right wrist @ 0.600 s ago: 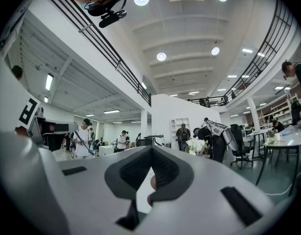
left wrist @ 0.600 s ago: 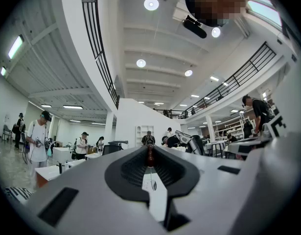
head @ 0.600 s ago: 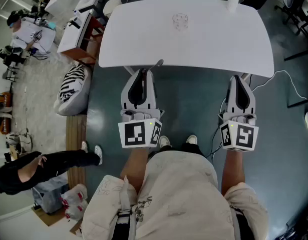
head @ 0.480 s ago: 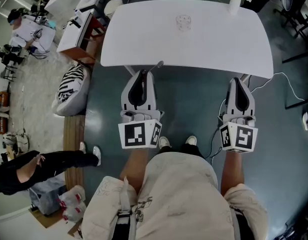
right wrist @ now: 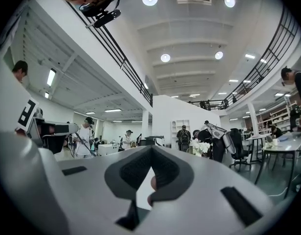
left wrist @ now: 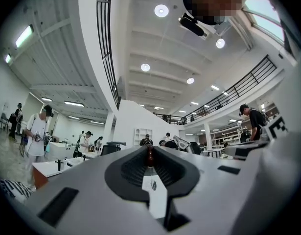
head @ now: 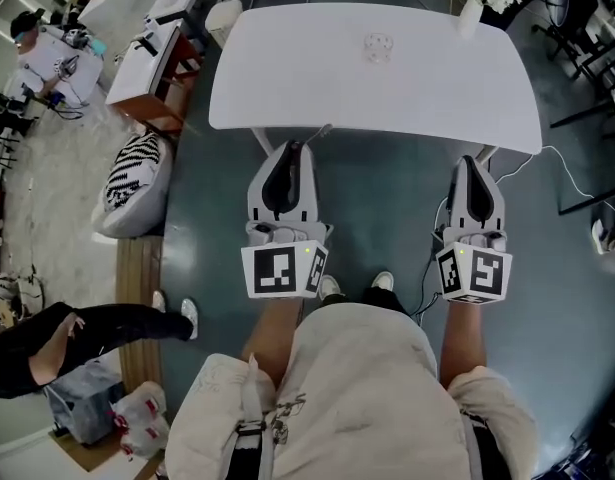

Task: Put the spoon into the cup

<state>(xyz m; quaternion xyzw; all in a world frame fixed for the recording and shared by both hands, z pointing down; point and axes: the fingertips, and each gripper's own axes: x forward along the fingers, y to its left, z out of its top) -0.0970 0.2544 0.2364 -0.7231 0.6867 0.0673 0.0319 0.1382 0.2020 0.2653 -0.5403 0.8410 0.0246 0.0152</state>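
Note:
A clear cup (head: 378, 48) stands near the far edge of the white table (head: 287, 78), a little right of its middle. My left gripper (head: 290, 150) is held level in front of the table's near edge, shut on a thin spoon (head: 313, 133). The spoon sticks out forward to the right, reaching that edge. In the left gripper view the spoon (left wrist: 150, 156) shows end-on between the closed jaws. My right gripper (head: 474, 162) hovers over the floor near the table's right corner. Its jaws meet at the tips with nothing between them.
A white vase of flowers (head: 471, 8) stands at the table's far right corner. Desks (head: 147, 58) and a striped cushion (head: 127, 173) lie to the left. A person (head: 47, 343) crouches at lower left. A cable (head: 547, 158) runs across the floor at right.
The head view has shifted a little, so the table sits slightly higher and to the right. Both grippers keep their places, the left still on the spoon.

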